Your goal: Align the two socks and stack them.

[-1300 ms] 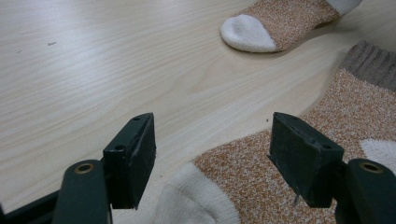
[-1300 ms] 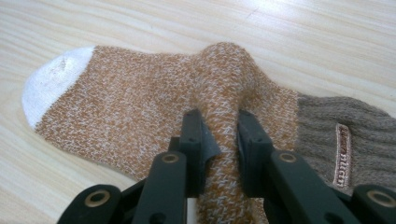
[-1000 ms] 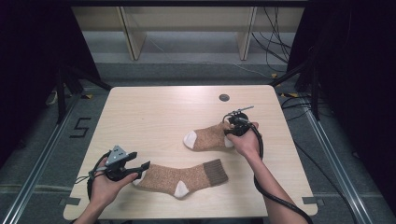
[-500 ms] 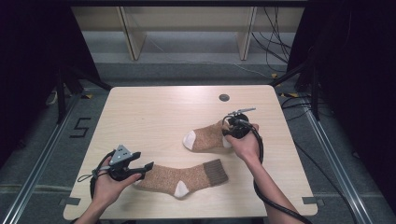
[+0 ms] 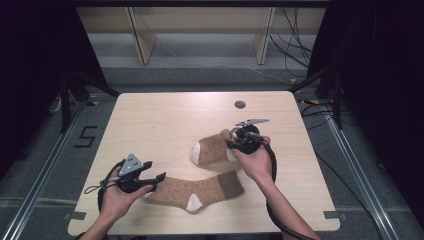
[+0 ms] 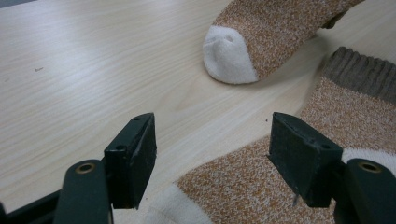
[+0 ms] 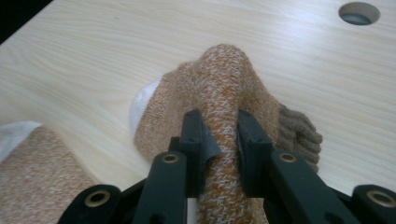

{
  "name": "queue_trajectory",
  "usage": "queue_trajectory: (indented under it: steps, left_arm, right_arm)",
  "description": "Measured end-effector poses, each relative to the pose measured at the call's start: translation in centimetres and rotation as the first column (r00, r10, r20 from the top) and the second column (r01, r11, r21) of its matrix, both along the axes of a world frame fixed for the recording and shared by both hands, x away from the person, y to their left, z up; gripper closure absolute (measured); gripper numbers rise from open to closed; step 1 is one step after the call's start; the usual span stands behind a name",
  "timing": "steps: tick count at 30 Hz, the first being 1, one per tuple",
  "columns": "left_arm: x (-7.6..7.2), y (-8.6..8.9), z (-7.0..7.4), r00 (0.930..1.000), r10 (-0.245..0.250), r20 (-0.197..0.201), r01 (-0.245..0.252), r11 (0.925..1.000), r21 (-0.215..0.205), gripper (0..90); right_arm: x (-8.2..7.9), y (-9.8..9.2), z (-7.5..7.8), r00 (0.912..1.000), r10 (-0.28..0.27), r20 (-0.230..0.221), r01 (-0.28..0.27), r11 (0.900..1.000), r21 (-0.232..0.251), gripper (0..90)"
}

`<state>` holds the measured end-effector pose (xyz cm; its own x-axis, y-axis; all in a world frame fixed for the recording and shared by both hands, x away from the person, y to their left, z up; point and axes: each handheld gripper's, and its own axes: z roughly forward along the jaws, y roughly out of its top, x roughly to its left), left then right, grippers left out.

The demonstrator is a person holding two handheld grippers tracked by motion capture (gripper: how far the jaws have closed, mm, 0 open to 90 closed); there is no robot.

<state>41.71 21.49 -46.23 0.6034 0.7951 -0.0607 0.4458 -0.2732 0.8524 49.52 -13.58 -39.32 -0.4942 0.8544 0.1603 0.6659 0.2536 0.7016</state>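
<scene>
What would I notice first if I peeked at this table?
Two fuzzy orange-brown socks on the pale wooden table. The far sock is bunched up, with a fold pinched by the right gripper at its cuff end. The near sock lies flat by the front edge, and the left gripper hangs open over its toe end.

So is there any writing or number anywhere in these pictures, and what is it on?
"5": a single dark numeral on the grey floor, left of the table in the high view.
Nothing else can be read: the two socks, the far one and the near one, carry no label or brand, and the tabletop and both grippers show no lettering.
</scene>
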Motion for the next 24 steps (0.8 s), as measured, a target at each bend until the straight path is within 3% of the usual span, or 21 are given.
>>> queue_trajectory:
  steps: [1,2,6,8,12,16,18,19,21,24]
  left_arm:
    - [0.0,0.0,0.0,1.0000,0.007,0.000,-0.007,1.0000,-0.006,31.5]
    - [0.1,0.0,0.1,1.0000,0.006,0.002,-0.006,0.9999,-0.008,31.5]
    - [0.1,0.0,0.0,1.0000,0.005,0.000,-0.005,1.0000,-0.005,31.6]
    - [0.1,0.0,0.0,1.0000,0.005,-0.002,-0.005,1.0000,-0.004,31.6]
    - [0.2,0.1,0.1,1.0000,0.006,0.005,-0.006,0.9999,-0.016,31.7]
    - [0.3,0.2,0.1,0.9999,0.013,0.004,-0.013,0.9998,-0.014,31.8]
    - [0.3,0.3,0.2,0.9999,0.017,0.004,-0.017,0.9998,-0.011,31.8]
    - [0.3,0.3,0.2,0.9999,0.015,0.005,-0.015,0.9997,-0.018,31.8]
    - [0.4,0.4,0.2,0.9997,0.020,0.011,-0.020,0.9994,-0.029,31.9]
    - [0.4,0.6,0.4,0.9995,0.027,0.016,-0.027,0.9992,-0.031,31.9]
  right_arm:
    - [-0.3,0.3,0.2,0.9999,-0.007,-0.013,0.007,1.000,0.012,75.6]
    - [-0.7,0.6,0.6,0.9998,0.017,0.007,-0.017,1.000,0.012,75.6]
    - [-1.6,1.2,1.2,0.9996,0.025,0.012,-0.025,0.999,0.031,75.6]
    - [-2.3,1.6,1.8,0.9983,0.055,0.019,-0.056,0.998,0.040,75.6]
    - [-3.1,2.2,2.3,0.9984,0.053,0.021,-0.054,0.998,0.045,75.6]
    - [-4.0,2.8,2.6,0.9975,0.071,0.005,-0.071,0.995,0.071,75.5]
    - [-4.2,2.9,2.8,0.9921,0.116,0.049,-0.119,0.991,0.064,75.5]
    - [-4.6,3.1,3.0,0.9943,0.104,0.025,-0.105,0.991,0.077,75.6]
    - [-5.1,3.4,3.4,0.9915,0.122,0.045,-0.125,0.989,0.077,75.5]
    - [-6.4,4.3,3.5,0.9884,0.151,0.013,-0.152,0.985,0.078,75.5]
